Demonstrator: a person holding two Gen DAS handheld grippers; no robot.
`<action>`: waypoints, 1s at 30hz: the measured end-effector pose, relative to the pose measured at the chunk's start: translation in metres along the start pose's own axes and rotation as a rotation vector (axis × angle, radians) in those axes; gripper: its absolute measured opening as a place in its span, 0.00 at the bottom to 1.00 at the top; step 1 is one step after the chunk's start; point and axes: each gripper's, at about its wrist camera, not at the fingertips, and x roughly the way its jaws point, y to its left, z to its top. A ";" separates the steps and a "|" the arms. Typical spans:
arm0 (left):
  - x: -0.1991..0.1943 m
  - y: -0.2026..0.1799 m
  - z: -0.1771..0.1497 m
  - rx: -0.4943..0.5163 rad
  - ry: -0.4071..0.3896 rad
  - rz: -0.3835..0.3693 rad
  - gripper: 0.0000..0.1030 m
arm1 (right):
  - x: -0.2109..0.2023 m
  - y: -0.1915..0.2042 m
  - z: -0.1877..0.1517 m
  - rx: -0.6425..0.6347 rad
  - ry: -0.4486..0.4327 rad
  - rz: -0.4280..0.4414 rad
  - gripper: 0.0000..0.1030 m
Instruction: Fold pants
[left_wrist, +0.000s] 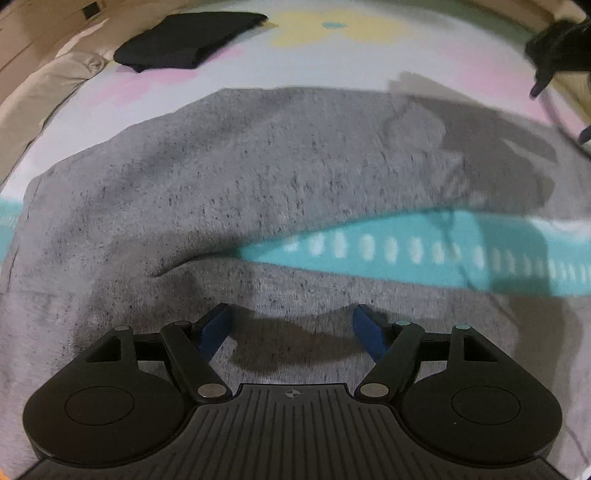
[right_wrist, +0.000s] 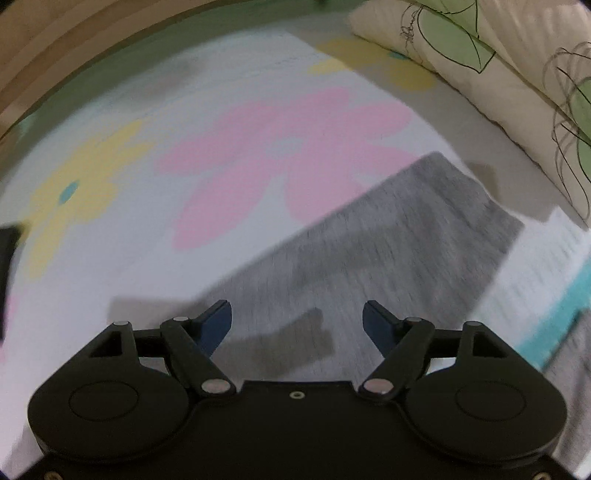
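The left gripper hovers with fingers spread, empty, over the grey pants lying flat beneath it. The right gripper is likewise spread, above a pant leg stretching ahead-right across the flowered sheet.

I can read no words, brands or numbers anywhere; the only sign is a small crosshair mark on the ribbed black body of my left tongs, centred just behind the two blue fingers.
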 end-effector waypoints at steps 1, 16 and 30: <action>0.000 0.001 0.001 -0.002 0.003 -0.004 0.70 | 0.007 0.004 0.007 0.009 -0.008 -0.015 0.77; -0.017 0.008 0.022 0.019 -0.078 -0.042 0.69 | 0.045 0.005 0.025 0.023 0.062 -0.070 0.08; 0.018 0.097 0.146 -0.351 0.018 -0.134 0.69 | 0.019 -0.050 -0.013 0.015 0.087 0.034 0.07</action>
